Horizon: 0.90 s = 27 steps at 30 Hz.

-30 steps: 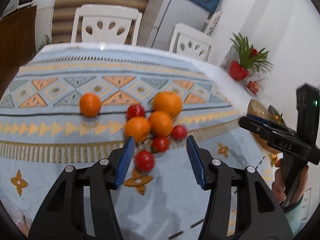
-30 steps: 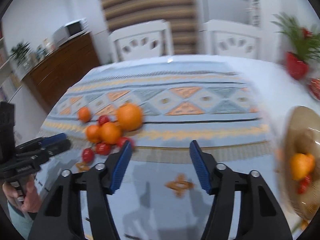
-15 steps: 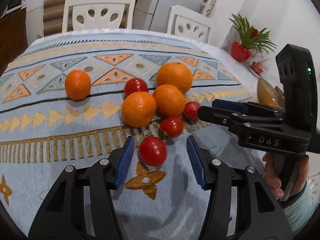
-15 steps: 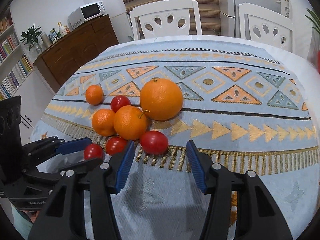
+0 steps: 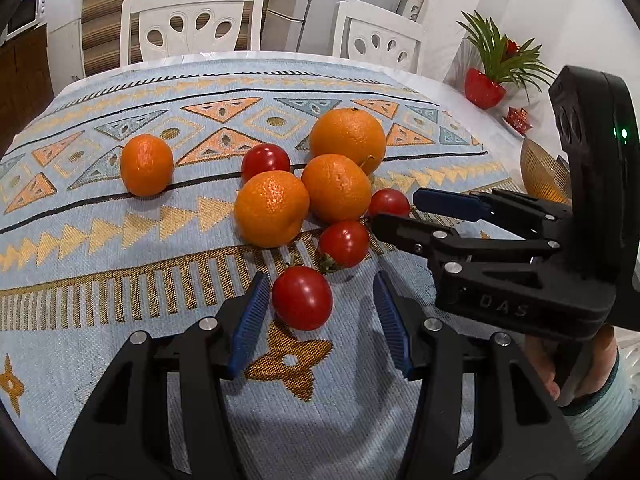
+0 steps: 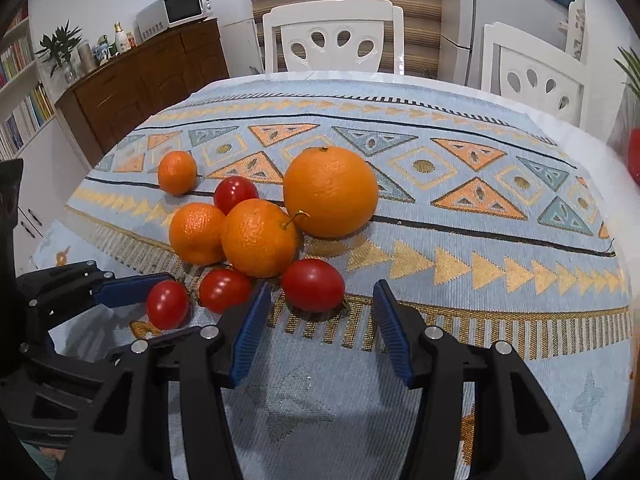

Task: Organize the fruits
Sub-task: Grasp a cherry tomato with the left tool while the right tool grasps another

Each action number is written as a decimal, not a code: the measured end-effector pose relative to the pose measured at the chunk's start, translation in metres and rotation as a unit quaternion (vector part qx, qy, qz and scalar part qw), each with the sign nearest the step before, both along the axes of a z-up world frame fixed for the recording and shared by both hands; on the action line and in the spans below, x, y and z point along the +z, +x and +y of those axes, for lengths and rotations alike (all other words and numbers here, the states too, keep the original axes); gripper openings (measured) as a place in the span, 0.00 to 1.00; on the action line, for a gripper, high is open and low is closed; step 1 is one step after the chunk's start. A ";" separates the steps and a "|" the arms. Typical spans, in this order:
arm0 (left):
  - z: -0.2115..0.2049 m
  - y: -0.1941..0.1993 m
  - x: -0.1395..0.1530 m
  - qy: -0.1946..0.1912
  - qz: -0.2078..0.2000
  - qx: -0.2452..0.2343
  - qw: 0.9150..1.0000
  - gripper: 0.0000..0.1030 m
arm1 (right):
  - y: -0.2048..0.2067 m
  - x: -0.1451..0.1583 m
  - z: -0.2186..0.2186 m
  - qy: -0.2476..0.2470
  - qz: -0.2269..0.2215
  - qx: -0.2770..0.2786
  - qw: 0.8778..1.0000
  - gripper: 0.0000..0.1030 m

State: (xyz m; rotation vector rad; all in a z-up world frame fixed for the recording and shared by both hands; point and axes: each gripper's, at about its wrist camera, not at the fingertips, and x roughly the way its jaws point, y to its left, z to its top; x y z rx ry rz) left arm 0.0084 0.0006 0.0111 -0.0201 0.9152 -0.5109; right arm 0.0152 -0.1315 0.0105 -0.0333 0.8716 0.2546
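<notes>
Bright, even overhead light leaves small glints on the tomato (image 5: 302,298) between my fingers, soft shadows beneath it, sharp focus, and fisheye bending beyond it toward dark corners.

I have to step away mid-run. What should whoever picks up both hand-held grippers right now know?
Left hand-held gripper: open, straddling the nearest tomato, not closed on it.
Right hand-held gripper: open, empty, lined up on another tomato.
Four oranges and five tomatoes lie loose on the tablecloth; the gold bowl is at the table's right edge.
Nothing is picked yet; all these fruits remain to be sorted.
</notes>
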 end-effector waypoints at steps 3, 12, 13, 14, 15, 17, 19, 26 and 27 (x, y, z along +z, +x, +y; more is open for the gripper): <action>-0.002 -0.001 0.000 0.006 -0.004 0.003 1.000 0.51 | 0.001 -0.001 0.000 0.000 0.000 -0.001 1.000 0.48; 0.000 0.000 0.001 0.010 -0.005 0.010 1.000 0.44 | 0.003 -0.003 0.003 -0.011 0.002 -0.005 1.000 0.43; 0.001 0.000 0.001 0.009 -0.005 0.011 1.000 0.43 | 0.003 -0.003 0.004 -0.011 0.002 -0.005 1.000 0.41; 0.001 0.000 0.001 0.009 -0.004 0.012 1.000 0.42 | 0.003 -0.003 0.004 -0.011 0.001 -0.003 1.000 0.39; 0.001 0.000 0.001 0.008 -0.003 0.013 1.000 0.40 | 0.003 -0.003 0.005 -0.012 0.001 -0.002 1.000 0.37; 0.002 0.000 0.001 0.007 -0.003 0.016 1.000 0.38 | 0.003 -0.004 0.006 -0.014 0.001 -0.001 1.000 0.32; 0.003 0.000 0.001 0.006 -0.002 0.018 1.000 0.36 | 0.002 -0.004 0.006 -0.016 0.000 0.001 1.000 0.32; 0.006 0.001 0.001 0.003 -0.002 0.026 1.000 0.27 | 0.001 -0.003 0.007 -0.017 -0.005 0.005 1.000 0.31; 0.006 0.001 0.000 0.005 -0.002 0.026 1.000 0.26 | 0.000 -0.002 0.006 -0.016 -0.006 0.005 1.000 0.31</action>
